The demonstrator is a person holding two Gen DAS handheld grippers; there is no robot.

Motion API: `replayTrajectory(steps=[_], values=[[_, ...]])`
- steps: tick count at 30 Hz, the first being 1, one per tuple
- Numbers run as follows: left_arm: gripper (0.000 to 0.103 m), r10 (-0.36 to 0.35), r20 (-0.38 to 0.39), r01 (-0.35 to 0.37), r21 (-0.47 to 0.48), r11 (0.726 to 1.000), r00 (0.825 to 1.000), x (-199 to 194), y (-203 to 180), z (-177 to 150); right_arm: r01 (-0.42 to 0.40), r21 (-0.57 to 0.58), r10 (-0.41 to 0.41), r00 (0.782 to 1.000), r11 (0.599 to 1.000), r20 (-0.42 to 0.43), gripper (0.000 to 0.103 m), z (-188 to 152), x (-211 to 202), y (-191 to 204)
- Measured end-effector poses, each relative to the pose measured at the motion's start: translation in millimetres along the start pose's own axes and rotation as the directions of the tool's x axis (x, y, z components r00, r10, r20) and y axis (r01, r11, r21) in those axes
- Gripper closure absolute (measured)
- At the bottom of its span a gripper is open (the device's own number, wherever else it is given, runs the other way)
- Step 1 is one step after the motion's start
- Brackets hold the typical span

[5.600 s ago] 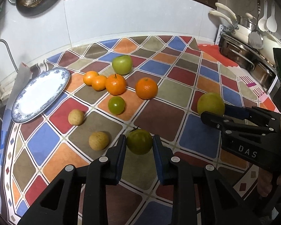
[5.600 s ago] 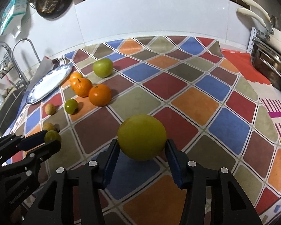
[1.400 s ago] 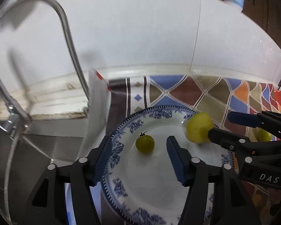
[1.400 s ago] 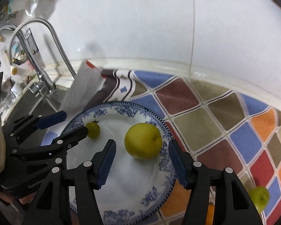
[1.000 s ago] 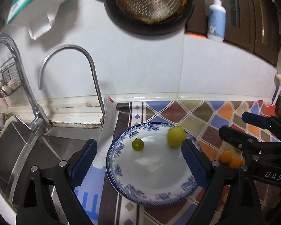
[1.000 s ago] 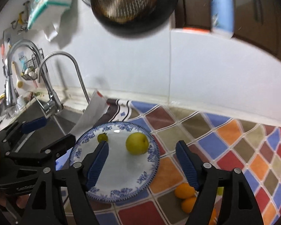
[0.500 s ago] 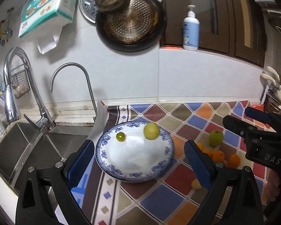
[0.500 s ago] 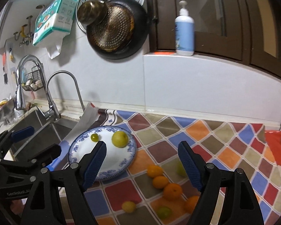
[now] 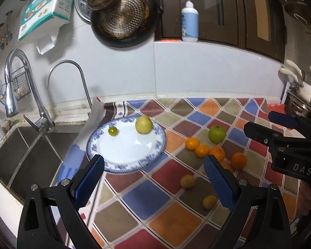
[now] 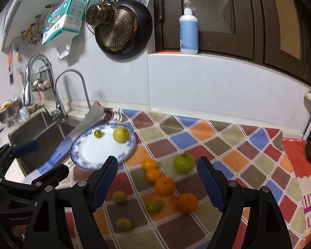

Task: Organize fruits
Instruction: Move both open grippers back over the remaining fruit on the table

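Both grippers raised over the fruit counter, holding nothing.
Left gripper (image 9: 153,179) and right gripper (image 10: 156,183) are spread wide; 2 fruits, a yellow pear (image 9: 143,124) and small green tomato (image 9: 112,131), lie on the blue-rimmed plate (image 9: 153,155).
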State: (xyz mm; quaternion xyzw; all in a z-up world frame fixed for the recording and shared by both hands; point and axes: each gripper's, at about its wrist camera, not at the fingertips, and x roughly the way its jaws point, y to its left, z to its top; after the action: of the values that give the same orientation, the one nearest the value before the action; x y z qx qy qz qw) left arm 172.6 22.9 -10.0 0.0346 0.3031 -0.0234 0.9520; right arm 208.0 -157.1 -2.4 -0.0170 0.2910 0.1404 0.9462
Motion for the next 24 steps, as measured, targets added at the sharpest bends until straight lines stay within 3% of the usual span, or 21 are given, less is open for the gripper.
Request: replayTrajectory(steps=[12,24], values=[[0.007,-0.035,-0.108,0.038,0.019,0.999,0.994,24,-44,-34,-0.031,-0.001,0.030,0.992,1.000,-0.121,0.024,-38,21,-34],[0.032,-0.077,-0.220,0.093,0.063,0.994,0.972,55,-73,-64,-0.091,-0.025,0.082,0.964,0.996,-0.252,0.033,-70,60,-52]])
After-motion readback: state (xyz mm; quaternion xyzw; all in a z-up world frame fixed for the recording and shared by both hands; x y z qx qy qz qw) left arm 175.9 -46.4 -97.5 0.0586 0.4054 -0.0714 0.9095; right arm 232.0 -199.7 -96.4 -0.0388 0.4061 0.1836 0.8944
